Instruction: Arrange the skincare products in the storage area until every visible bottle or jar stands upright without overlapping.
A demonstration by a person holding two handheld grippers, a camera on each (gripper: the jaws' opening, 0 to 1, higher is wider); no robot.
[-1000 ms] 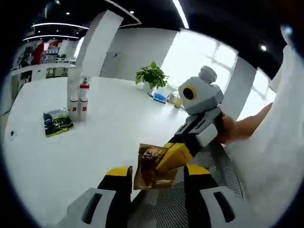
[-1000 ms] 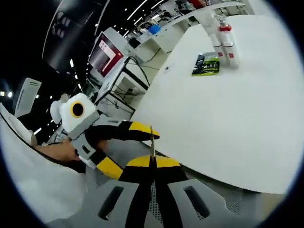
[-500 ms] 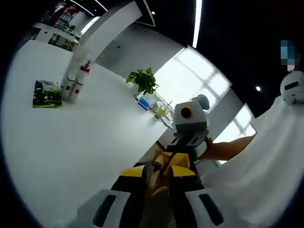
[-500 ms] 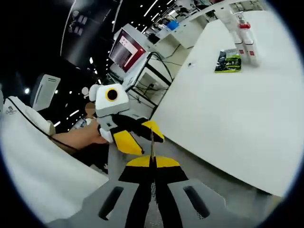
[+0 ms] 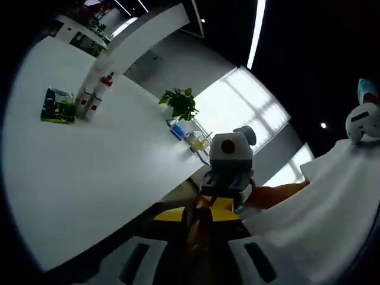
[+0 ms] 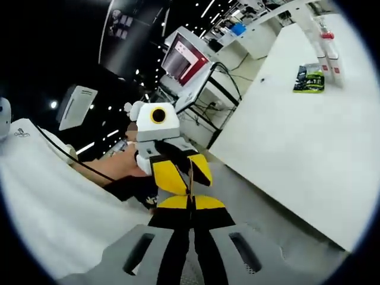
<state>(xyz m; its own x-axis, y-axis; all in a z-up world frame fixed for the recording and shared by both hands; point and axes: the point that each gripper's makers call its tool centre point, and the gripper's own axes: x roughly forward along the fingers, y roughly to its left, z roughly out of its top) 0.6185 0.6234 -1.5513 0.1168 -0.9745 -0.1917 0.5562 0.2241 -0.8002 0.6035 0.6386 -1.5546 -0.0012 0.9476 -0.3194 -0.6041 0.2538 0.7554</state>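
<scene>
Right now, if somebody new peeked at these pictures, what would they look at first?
Probably the two yellow-and-black grippers meeting off the edge of the big white table, both pinching one thin brown packet between them: left gripper, right gripper. Far across the table stand white bottles with red caps beside a green packet, with a leafy plant further along.

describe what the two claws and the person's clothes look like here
Each claw has grey bodies with slotted cutouts and yellow-and-black jaws. In the left gripper view, the right claw carries a grey-white box with a yellow-ringed round lens. In the right gripper view, the left claw looks the same. The person wears a white garment with a thin dark cord across it.
</scene>
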